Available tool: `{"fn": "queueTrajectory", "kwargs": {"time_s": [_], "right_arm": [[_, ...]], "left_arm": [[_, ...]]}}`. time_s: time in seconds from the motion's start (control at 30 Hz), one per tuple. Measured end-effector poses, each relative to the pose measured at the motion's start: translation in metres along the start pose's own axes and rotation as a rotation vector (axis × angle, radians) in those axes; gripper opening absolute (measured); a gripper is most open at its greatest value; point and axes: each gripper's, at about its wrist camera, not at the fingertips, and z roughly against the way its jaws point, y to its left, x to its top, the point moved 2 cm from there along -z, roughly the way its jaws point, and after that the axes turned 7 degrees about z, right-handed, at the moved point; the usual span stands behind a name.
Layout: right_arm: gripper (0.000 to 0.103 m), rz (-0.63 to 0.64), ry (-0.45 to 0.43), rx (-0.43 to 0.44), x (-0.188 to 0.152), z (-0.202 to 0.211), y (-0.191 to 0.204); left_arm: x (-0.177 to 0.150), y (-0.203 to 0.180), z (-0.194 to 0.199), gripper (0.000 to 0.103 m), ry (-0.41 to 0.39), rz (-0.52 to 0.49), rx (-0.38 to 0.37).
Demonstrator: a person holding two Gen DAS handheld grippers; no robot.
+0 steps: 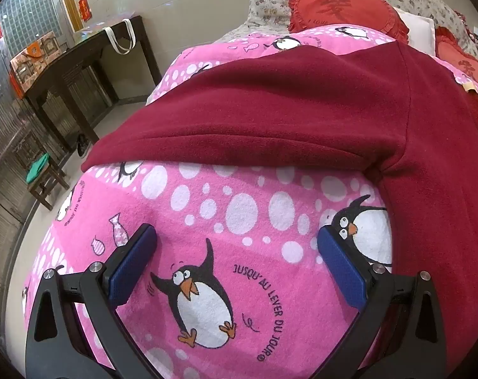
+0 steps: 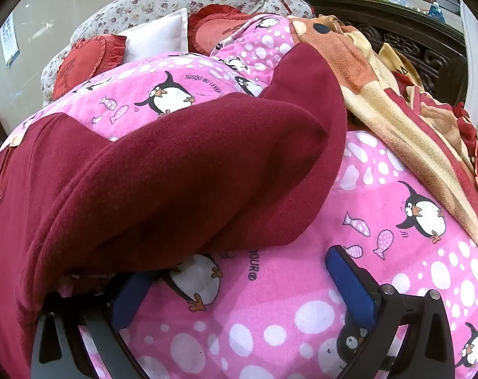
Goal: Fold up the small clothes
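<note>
Both jaws spread wide and empty over the pink penguin blanket point(image 1: 239, 221), the maroon fleece top point(image 1: 286, 110) lies just ahead, so each should probably pinch a sleeve end cleanly.

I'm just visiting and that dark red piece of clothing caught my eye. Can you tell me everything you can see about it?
The dark red fleece garment looks soft and fuzzy, in one plain colour. It lies spread on the pink penguin-print blanket, unfolded, with one sleeve stretched sideways and, in the right view, a sleeve lying loosely bunched. A small pale tag shows at its far edge. Part of it drapes over one finger of the right tongs; the left tongs stand open, clear of it.
</note>
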Motion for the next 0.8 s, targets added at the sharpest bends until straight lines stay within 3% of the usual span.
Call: {"fn": "queueTrajectory", "kwargs": {"time_s": [0.13, 0.33, 0.5, 0.63, 0.8], "right_arm": [[0.103, -0.004, -0.001, -0.003, 0.0, 0.0, 0.0], [0.103, -0.017, 0.016, -0.015, 0.001, 0.001, 0.001], [0.103, -0.007, 0.137, 0.024, 0.005, 0.012, -0.003], [0.103, 0.002, 0.143, 0.037, -0.012, 0.045, 0.001], [0.103, 0.006, 0.077, 0.114, -0.025, 0.113, 0.022]], "left_arm": [[0.001, 0.002, 0.009, 0.102, 0.076, -0.019, -0.03], [0.005, 0.005, 0.04, 0.102, 0.062, -0.006, -0.071], [0.004, -0.006, 0.073, 0.102, 0.013, -0.034, -0.114], [0.002, -0.017, 0.091, 0.102, 0.008, -0.051, -0.155], [0.009, -0.03, 0.103, 0.102, -0.01, -0.057, -0.199]]}}
